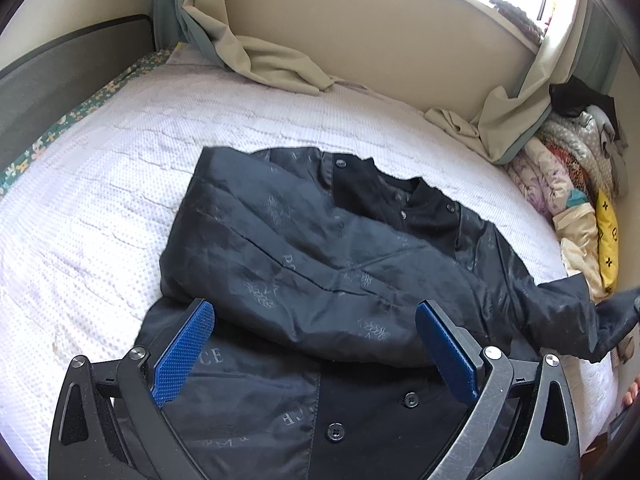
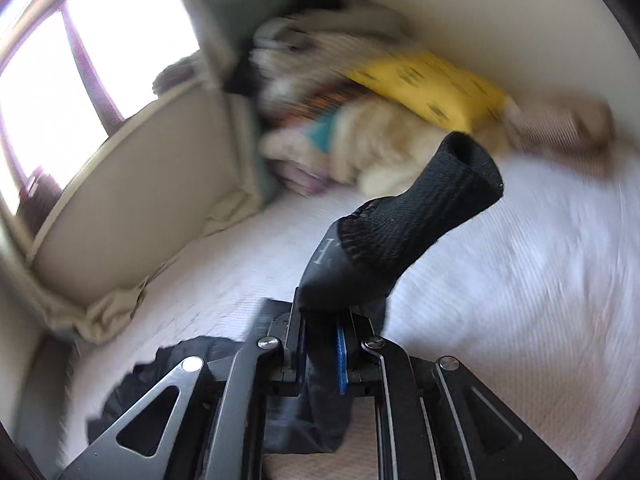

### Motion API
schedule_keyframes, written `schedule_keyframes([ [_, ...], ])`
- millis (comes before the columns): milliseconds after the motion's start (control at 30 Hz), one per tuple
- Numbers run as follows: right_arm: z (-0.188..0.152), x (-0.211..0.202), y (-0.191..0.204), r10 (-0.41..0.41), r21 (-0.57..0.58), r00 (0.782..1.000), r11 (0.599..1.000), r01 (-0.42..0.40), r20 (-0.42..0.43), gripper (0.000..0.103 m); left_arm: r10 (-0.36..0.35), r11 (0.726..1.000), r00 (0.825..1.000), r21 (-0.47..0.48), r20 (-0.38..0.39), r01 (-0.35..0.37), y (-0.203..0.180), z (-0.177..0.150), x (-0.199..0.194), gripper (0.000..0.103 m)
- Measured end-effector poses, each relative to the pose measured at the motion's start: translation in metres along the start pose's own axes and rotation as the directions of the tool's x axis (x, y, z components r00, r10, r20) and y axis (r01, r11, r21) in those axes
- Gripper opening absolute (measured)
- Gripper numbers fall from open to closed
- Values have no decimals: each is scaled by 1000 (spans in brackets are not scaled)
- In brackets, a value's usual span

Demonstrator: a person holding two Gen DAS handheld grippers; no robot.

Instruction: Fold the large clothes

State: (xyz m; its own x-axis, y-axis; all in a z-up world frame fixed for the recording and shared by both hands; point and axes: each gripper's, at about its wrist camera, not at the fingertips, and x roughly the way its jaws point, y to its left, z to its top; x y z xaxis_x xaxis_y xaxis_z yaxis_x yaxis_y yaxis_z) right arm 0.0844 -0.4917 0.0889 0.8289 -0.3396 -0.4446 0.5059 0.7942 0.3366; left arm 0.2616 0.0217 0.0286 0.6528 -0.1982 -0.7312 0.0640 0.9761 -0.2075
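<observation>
One dark navy jacket [image 1: 320,260] lies on a white, dimpled bedspread [image 1: 100,208], partly folded: one sleeve is laid across the chest. The cloth is thin, slightly shiny, and woven with pale leaf sprigs and lettering. A black placket runs down the front with four round black buttons showing, and the collar is black ribbed knit. The second sleeve [image 1: 568,312] stretches off to the right, raised off the bed. Its ribbed knit cuff [image 2: 432,208] sticks up from the right gripper [image 2: 322,344], whose two jaws are clenched on the sleeve fabric just below the cuff. The left gripper [image 1: 316,332] hovers over the jacket's lower front, its two blue textured pads [image 1: 184,352] spread wide and grasping nothing. Beige curtains [image 1: 256,52] hang onto the bed's far edge. At the right, a heap of folded bedding [image 1: 568,176] holds one yellow patterned cushion [image 2: 428,88].
</observation>
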Motion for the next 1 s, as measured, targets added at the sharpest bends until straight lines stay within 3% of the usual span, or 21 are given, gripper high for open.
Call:
schedule_keyframes([
  [200,-19,-24,112,133,-289,991,950,-121,22,7,-11,1000,1000,-14,26,12,5,5,-10,102],
  [400,-73,-10,218,258,-481,959,830,-281,-115,5,10,1000,1000,-13,23,-10,9,5,-10,102],
  [667,-179,42,289,185,-641,938,690,-337,-294,4,12,1000,1000,2,-5,-12,8,5,-1,102],
  [733,-207,55,293,153,-670,922,646,-365,-355,4,10,1000,1000,10,-20,-10,7,5,4,102],
  [767,-218,61,294,130,-668,904,634,-391,-406,6,8,1000,1000,13,-27,-8,6,5,5,102],
  [900,-223,58,285,132,-593,848,659,-462,-514,18,4,1000,999,20,-45,-3,4,4,11,102],
  [1000,-202,50,271,175,-480,784,706,-522,-595,36,-22,1000,997,16,-79,23,3,1,18,102],
])
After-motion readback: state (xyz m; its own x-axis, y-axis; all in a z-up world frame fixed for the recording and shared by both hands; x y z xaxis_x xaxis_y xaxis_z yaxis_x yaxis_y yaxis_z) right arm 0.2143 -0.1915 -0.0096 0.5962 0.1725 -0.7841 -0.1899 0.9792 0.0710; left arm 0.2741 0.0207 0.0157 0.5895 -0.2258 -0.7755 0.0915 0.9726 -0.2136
